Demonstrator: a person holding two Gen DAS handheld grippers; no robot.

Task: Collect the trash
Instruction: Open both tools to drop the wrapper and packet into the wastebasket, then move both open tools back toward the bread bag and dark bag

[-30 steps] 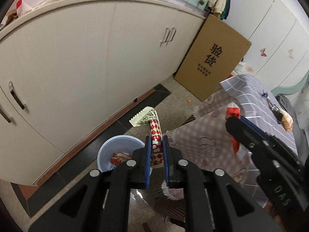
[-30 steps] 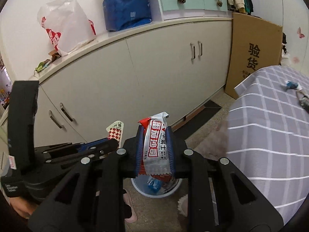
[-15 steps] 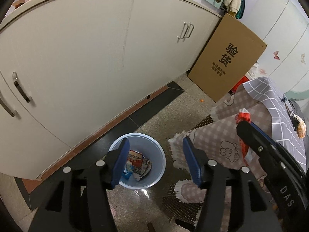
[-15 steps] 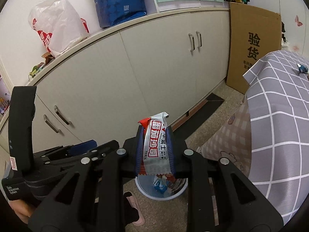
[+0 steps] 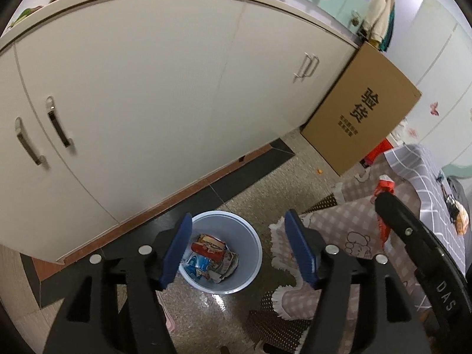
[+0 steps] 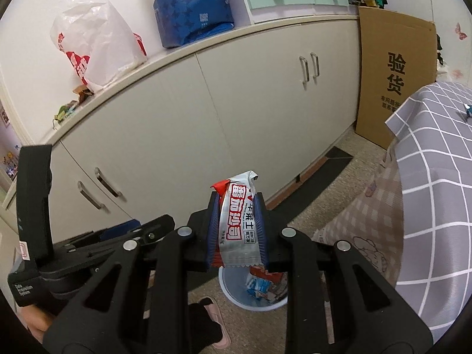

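Note:
A pale blue bin (image 5: 236, 268) stands on the floor by the cabinets and holds several crumpled wrappers (image 5: 211, 255). Above it, my left gripper (image 5: 239, 249) has its jaws still opening, with nothing between them. In the right wrist view my right gripper (image 6: 237, 230) is shut on a silver and red snack wrapper (image 6: 237, 221), held upright over the same bin (image 6: 253, 292). The left gripper's body (image 6: 59, 253) shows at the lower left of that view. The right gripper's body (image 5: 413, 250) shows at the right edge of the left wrist view.
White cabinets (image 5: 147, 88) run along the far side with bags on top (image 6: 94, 44). A flat cardboard box (image 5: 360, 112) leans against them. A table with a grey checked cloth (image 6: 436, 177) is at the right. A pink slipper (image 6: 218, 321) lies near the bin.
My left gripper let go of the red-and-white checked wrapper and its jaws spread wide; the wrapper is gone from between them. The left view swung over the bin. The right gripper kept its hold.

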